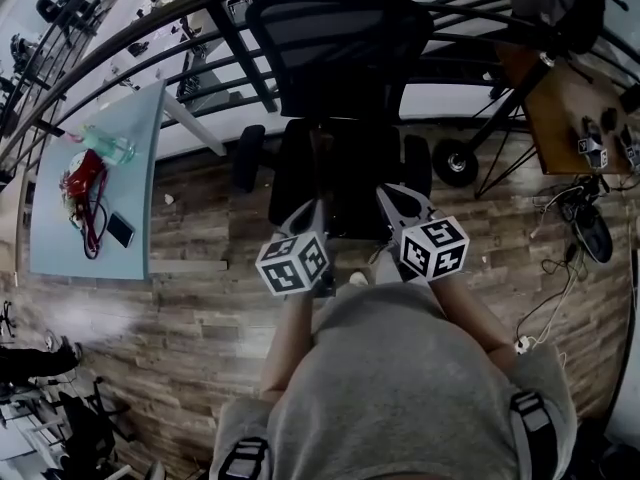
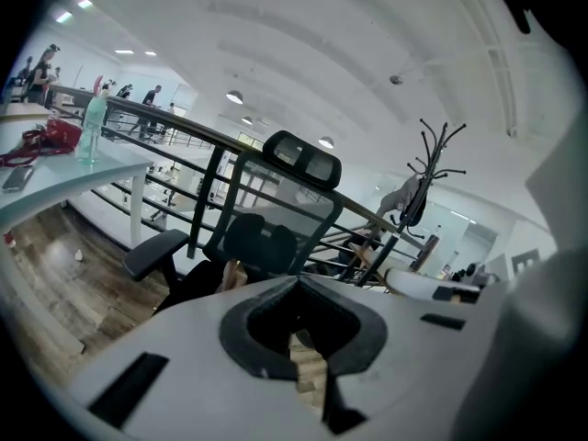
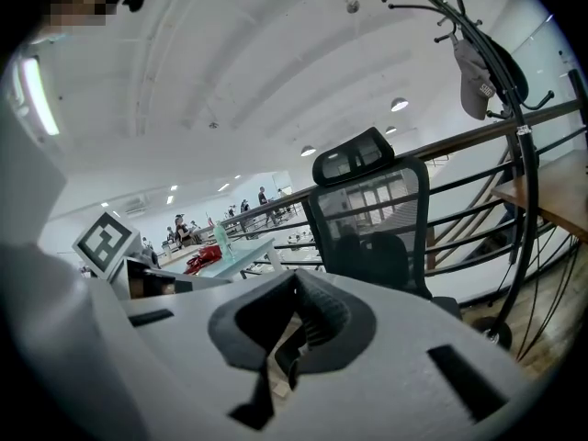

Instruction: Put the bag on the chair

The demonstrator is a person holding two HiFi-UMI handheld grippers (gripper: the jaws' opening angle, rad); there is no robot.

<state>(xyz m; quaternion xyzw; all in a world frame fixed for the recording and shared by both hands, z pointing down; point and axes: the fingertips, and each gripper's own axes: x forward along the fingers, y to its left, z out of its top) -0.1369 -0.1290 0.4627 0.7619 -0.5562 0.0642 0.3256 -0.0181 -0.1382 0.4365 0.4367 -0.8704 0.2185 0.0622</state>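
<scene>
Right now the left gripper [image 1: 318,208] and the right gripper [image 1: 392,196] sit side by side, close to the person's grey shirt [image 1: 400,388]. Both have their jaws closed together with nothing between them. The black office chair [image 1: 345,58] is directly ahead of both grippers, its seat near the tips. The red bag [image 1: 82,178] is well off to the left of the left gripper, lying on the pale table [image 1: 130,138] with a bottle [image 1: 110,148] and a phone [image 1: 121,230] beside it. A dark railing [image 1: 243,60] runs beyond the chair.
</scene>
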